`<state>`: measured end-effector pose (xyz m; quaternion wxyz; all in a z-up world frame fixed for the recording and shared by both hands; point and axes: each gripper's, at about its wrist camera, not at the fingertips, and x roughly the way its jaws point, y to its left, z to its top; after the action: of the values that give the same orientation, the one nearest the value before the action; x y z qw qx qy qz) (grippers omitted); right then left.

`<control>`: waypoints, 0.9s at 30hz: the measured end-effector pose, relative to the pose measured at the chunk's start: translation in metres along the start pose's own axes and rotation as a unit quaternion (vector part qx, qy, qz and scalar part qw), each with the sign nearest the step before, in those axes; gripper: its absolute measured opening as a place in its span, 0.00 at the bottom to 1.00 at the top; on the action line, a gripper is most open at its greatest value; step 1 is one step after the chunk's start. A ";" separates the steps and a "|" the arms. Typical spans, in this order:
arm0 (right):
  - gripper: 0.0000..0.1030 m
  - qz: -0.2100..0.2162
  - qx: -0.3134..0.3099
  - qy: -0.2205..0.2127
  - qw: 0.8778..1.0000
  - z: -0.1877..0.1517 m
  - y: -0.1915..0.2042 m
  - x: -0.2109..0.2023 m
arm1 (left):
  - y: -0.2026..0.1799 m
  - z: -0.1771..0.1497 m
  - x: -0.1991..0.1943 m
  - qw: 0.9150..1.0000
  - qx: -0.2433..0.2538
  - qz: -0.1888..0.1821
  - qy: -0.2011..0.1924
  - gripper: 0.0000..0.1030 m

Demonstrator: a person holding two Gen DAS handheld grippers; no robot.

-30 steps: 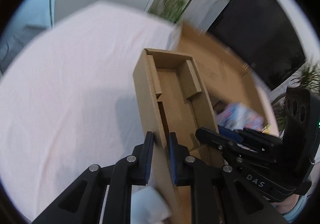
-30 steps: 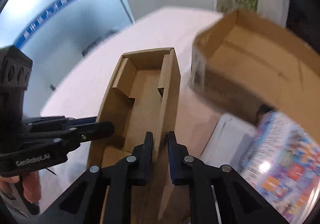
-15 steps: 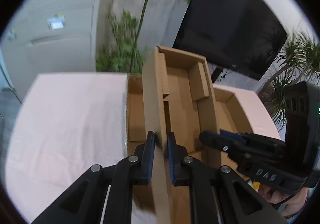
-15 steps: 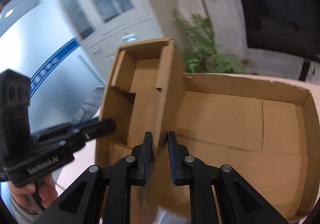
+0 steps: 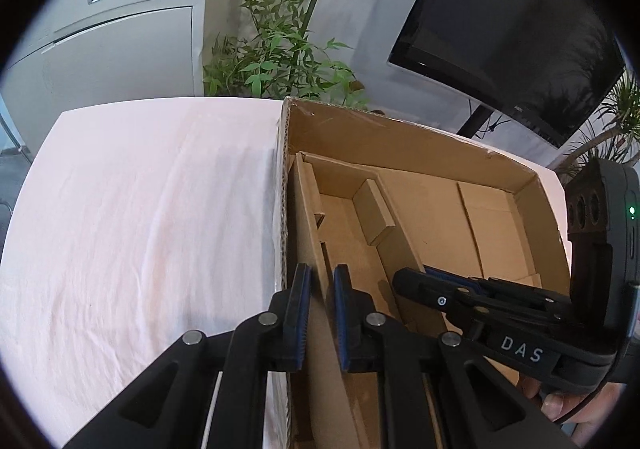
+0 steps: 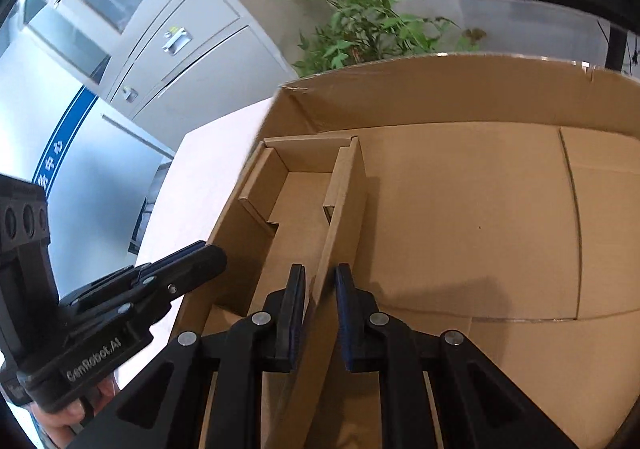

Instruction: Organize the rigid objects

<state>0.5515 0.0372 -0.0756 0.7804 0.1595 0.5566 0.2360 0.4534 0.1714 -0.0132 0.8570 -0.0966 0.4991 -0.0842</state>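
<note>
A small open cardboard tray sits inside the left end of a big open cardboard box. My left gripper is shut on the small tray's left wall. My right gripper is shut on its right wall, and it also shows in the left wrist view. In the right wrist view the small tray lies against the big box's left wall, and the big box's floor is bare to the right. The left gripper shows there at lower left.
The big box stands on a table with a pale pink cloth. Behind it are green plants, a grey cabinet and a dark screen. A hand holds the left gripper.
Both grippers carried the small tray from above the cloth over the big box and lowered it into the box's left end. Both grips stayed shut on it.
</note>
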 end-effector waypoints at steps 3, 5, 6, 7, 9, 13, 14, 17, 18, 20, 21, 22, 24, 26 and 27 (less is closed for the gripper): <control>0.17 0.010 0.015 0.006 1.000 -0.001 -0.004 0.006 | 0.006 -0.002 -0.001 1.000 -0.007 -0.005 -0.004 0.10; 0.23 0.015 0.012 0.017 1.000 -0.006 -0.004 0.013 | 0.007 -0.005 -0.008 1.000 0.001 0.007 -0.010 0.10; 0.36 0.026 0.011 0.028 0.999 -0.005 -0.006 0.018 | 0.008 -0.010 -0.015 1.000 0.006 0.016 -0.014 0.10; 0.48 0.032 0.007 0.037 0.999 -0.009 -0.007 0.017 | 0.009 -0.014 -0.022 1.000 0.006 0.019 -0.017 0.11; 0.53 0.025 -0.006 0.034 0.999 -0.018 -0.003 0.006 | 0.011 -0.030 -0.037 1.000 0.010 0.012 -0.025 0.17; 0.42 0.027 -0.041 0.061 0.997 -0.041 0.003 0.000 | 0.012 -0.059 -0.044 1.000 0.021 -0.002 -0.021 0.33; 0.37 0.022 -0.047 0.066 0.996 -0.043 0.005 0.002 | 0.012 -0.066 -0.042 1.000 0.021 -0.004 -0.014 0.33; 0.24 0.012 -0.045 0.081 0.996 -0.053 0.008 0.019 | 0.017 -0.076 -0.035 1.000 0.004 -0.004 -0.003 0.33; 0.24 0.016 -0.041 0.075 0.996 -0.054 0.009 0.020 | 0.019 -0.079 -0.033 1.000 0.000 -0.010 0.002 0.33; 0.25 0.007 -0.042 0.069 0.997 -0.055 0.014 0.019 | 0.019 -0.085 -0.031 1.000 -0.002 -0.026 0.011 0.33; 0.28 0.006 -0.041 0.068 0.997 -0.056 0.015 0.018 | 0.018 -0.089 -0.032 1.000 -0.002 -0.022 0.011 0.33; 0.31 0.010 -0.035 0.068 0.997 -0.056 0.015 0.017 | 0.018 -0.093 -0.034 1.000 -0.004 -0.022 0.014 0.33; 0.41 0.033 -0.024 0.073 0.997 -0.060 0.013 0.010 | 0.015 -0.101 -0.049 1.000 -0.008 -0.018 -0.008 0.33; 0.55 0.022 -0.040 0.057 0.997 -0.061 0.014 -0.005 | 0.008 -0.112 -0.075 0.999 0.004 -0.018 -0.049 0.34; 0.68 0.005 -0.057 0.034 0.998 -0.064 0.017 -0.024 | 0.002 -0.119 -0.088 0.998 0.010 -0.018 -0.066 0.37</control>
<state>0.4816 0.0380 -0.0690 0.7677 0.1093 0.5677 0.2764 0.3068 0.1846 0.0024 0.8874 -0.1024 0.4387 -0.0978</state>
